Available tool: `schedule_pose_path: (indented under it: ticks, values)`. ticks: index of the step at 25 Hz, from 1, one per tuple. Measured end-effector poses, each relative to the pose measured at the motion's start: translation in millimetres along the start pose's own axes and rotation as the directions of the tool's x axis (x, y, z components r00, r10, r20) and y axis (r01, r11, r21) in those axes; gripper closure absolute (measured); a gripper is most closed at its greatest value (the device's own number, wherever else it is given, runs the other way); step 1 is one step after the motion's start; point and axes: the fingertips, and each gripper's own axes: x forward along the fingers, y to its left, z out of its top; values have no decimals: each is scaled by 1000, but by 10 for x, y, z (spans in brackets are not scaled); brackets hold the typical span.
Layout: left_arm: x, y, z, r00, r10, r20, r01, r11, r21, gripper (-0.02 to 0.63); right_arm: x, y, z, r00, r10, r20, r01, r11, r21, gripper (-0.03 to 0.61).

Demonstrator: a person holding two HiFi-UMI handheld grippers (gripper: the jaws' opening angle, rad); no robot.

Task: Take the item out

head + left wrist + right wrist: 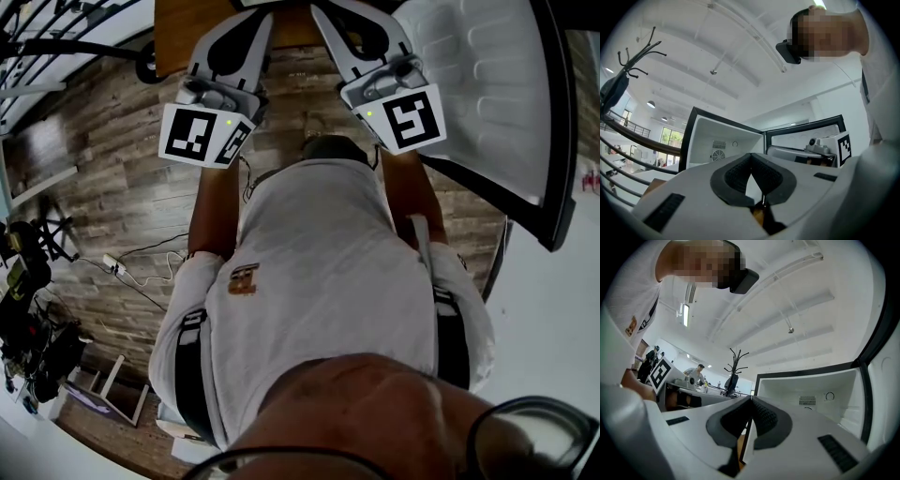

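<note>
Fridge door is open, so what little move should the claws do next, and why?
Probably tip the right claw down toward the open fridge: it and the left claw are shut, empty and aimed high, and no item shows yet.

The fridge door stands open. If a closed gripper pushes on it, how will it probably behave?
The fridge door looks like a rigid moulded panel in a black frame, so it should swing as one stiff piece rather than flex. Its inner face looks smooth, so whatever pushes on it may slide along it.

Left gripper (234, 42), right gripper (354, 36), fridge door (487, 84)
</note>
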Motion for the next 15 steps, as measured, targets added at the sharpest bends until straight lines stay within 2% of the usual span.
schedule_pose_path:
  ticks: [3, 8, 15]
  values:
    - [221, 75, -75, 1000, 13, -5, -13, 1000, 3, 595, 67, -190, -109, 1000, 10, 1, -10, 1000, 10, 545]
    - [515, 74, 13, 999, 32, -2, -32, 999, 7, 595, 121, -454, -18, 1000, 25, 11, -25, 1000, 13, 545]
    - [773, 126, -90, 998, 57, -7, -57, 998, 7, 595, 167, -665, -138, 999, 47, 12, -47, 999, 25, 545]
